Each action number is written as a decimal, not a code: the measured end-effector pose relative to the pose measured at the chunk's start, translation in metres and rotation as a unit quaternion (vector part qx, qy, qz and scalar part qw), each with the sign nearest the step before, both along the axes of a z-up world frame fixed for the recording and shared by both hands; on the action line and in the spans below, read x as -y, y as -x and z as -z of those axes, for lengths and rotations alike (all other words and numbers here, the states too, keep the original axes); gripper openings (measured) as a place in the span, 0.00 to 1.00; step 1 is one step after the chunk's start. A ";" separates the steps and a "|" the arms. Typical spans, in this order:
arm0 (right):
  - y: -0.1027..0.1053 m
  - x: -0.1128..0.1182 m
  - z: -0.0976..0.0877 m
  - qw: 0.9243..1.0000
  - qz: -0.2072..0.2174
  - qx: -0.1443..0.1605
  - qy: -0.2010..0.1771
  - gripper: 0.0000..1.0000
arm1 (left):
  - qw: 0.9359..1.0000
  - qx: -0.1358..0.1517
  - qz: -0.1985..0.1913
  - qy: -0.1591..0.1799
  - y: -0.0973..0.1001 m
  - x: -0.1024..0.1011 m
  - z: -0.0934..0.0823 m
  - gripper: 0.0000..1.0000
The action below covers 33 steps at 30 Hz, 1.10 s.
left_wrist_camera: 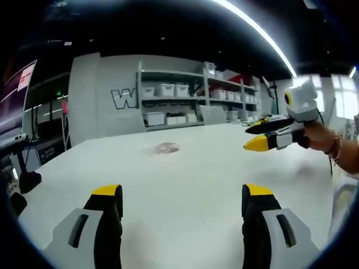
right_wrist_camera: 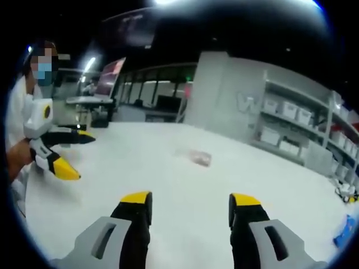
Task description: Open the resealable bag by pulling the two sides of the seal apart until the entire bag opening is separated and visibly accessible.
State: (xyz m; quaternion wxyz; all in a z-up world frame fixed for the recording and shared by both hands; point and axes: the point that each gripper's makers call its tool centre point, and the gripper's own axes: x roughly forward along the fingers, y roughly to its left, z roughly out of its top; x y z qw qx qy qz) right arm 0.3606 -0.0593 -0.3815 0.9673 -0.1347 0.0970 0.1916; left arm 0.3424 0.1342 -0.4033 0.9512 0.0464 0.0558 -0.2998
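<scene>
In the left gripper view the left gripper (left_wrist_camera: 183,204) rises from the bottom edge, its yellow-tipped black fingers (left_wrist_camera: 106,193) spread wide apart with nothing between them, above the bare white desk (left_wrist_camera: 196,168). Farther out on the desk, well apart from those fingers, lies the resealable bag (left_wrist_camera: 166,148), a small clear pouch lying flat (its seal is too small to make out). At the right of that view the right gripper (left_wrist_camera: 257,136) reaches in, held in a person's hand (left_wrist_camera: 318,136), its fingers parted and holding nothing. Beyond the desk stands a grey wall with a large letter W (left_wrist_camera: 124,98) and shelving (left_wrist_camera: 179,98) loaded with white bins.

In the right gripper view the same story repeats: the right gripper (right_wrist_camera: 190,204) has its fingers held wide and empty over the desk (right_wrist_camera: 168,179), the bag (right_wrist_camera: 199,157) rests ahead near the middle, and the left gripper (right_wrist_camera: 78,154) enters from the left, likewise open.
</scene>
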 end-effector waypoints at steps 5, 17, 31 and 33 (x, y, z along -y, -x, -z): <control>-0.004 0.000 0.000 1.000 0.000 -0.001 0.000 0.53 | 1.000 0.000 0.001 0.000 0.000 0.000 -0.001 0.86; -0.012 -0.004 0.001 1.000 0.001 -0.006 0.003 0.52 | 1.000 0.001 0.001 0.004 -0.001 -0.001 -0.001 0.86; -0.024 -0.011 0.001 1.000 -0.004 -0.006 0.006 0.51 | 1.000 0.000 0.000 0.006 0.000 -0.002 0.000 0.86; -0.026 -0.012 0.001 1.000 -0.005 -0.006 0.007 0.51 | 1.000 0.000 -0.001 0.006 0.000 -0.002 0.000 0.86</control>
